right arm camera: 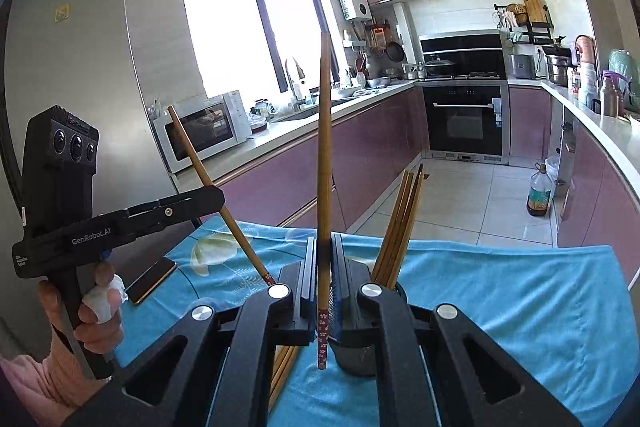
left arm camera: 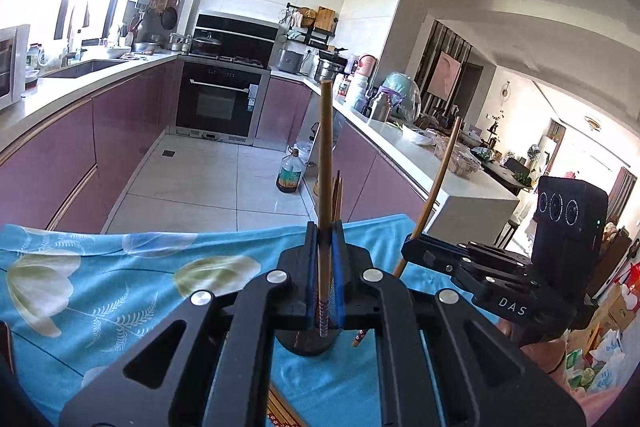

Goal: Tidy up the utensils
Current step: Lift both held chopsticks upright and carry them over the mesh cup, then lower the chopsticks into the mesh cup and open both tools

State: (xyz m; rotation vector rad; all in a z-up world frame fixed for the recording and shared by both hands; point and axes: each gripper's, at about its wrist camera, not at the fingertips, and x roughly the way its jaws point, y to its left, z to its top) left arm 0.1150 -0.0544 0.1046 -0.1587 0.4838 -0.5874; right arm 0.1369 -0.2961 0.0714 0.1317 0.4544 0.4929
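Note:
My left gripper (left arm camera: 325, 231) is shut on a wooden chopstick (left arm camera: 325, 147) that stands nearly upright, patterned end down. My right gripper (right arm camera: 324, 241) is shut on a second chopstick (right arm camera: 325, 147), held the same way. Each gripper shows in the other's view: the right one (left arm camera: 412, 241) with its slanted chopstick (left arm camera: 440, 175), the left one (right arm camera: 218, 193) with its chopstick (right arm camera: 192, 151). A dark holder (right arm camera: 356, 359) sits just under the right fingers with several chopsticks (right arm camera: 400, 227) in it. The holder (left arm camera: 306, 345) is partly hidden below the left gripper.
A blue flowered cloth (right arm camera: 500, 287) covers the table. More loose chopsticks (right arm camera: 284, 367) lie on it beneath the grippers, and a phone (right arm camera: 152, 281) rests at its left. Beyond the table's far edge are the tiled kitchen floor, an oil bottle (right arm camera: 539, 197) and purple cabinets.

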